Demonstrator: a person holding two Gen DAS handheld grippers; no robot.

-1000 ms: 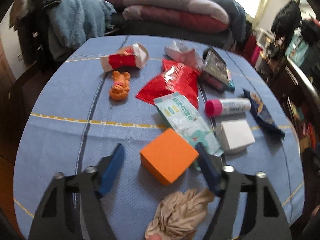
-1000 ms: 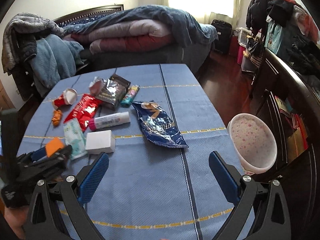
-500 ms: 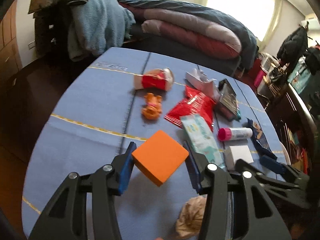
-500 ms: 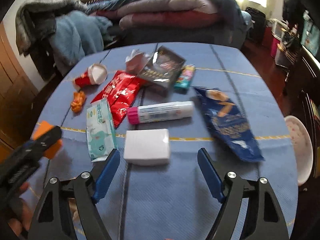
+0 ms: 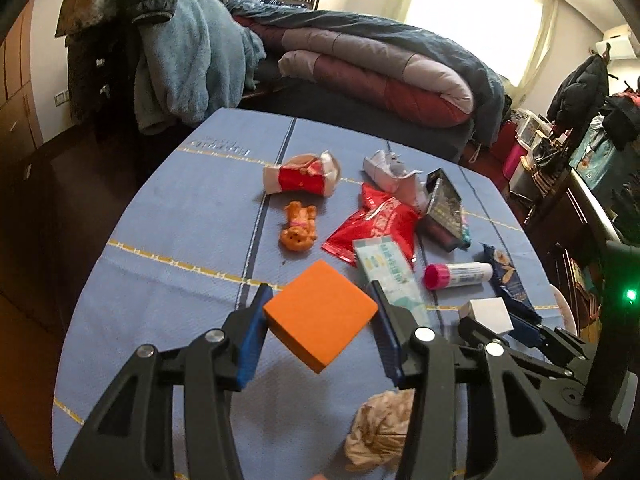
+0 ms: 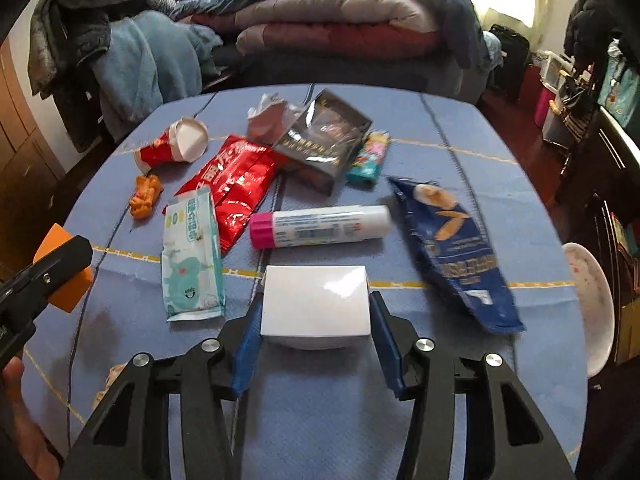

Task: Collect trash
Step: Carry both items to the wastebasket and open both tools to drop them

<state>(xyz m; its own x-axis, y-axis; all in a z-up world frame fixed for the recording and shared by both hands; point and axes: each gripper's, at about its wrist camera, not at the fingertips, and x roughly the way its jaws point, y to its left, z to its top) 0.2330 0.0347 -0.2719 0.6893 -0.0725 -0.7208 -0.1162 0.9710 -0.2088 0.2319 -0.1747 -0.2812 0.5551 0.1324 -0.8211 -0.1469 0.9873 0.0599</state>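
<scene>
The left gripper (image 5: 320, 328) is clamped on an orange block (image 5: 320, 314), one blue pad pressed to each side, and the block hangs clear of the blue tablecloth (image 5: 180, 216) with its shadow beneath it. The right gripper (image 6: 314, 320) brackets a white box (image 6: 314, 300) that rests on the cloth; both pads sit at the box's side faces — whether they actually press it cannot be told. A crumpled tan paper wad (image 5: 380, 428) lies near the table edge, just below the left gripper. Beyond the white box lie a white tube with a pink cap (image 6: 320, 226), a wet-wipe packet (image 6: 192, 256) and a red snack wrapper (image 6: 232, 178), the packet partly overlapping the wrapper. A dark blue chip bag (image 6: 452, 248) lies to the right of the tube. A crushed red paper cup (image 6: 172, 148) and a small orange toy figure (image 6: 145, 196) lie at the left — well apart from the white box. A pale speckled bowl (image 6: 592, 304) shows past the table's right edge.
</scene>
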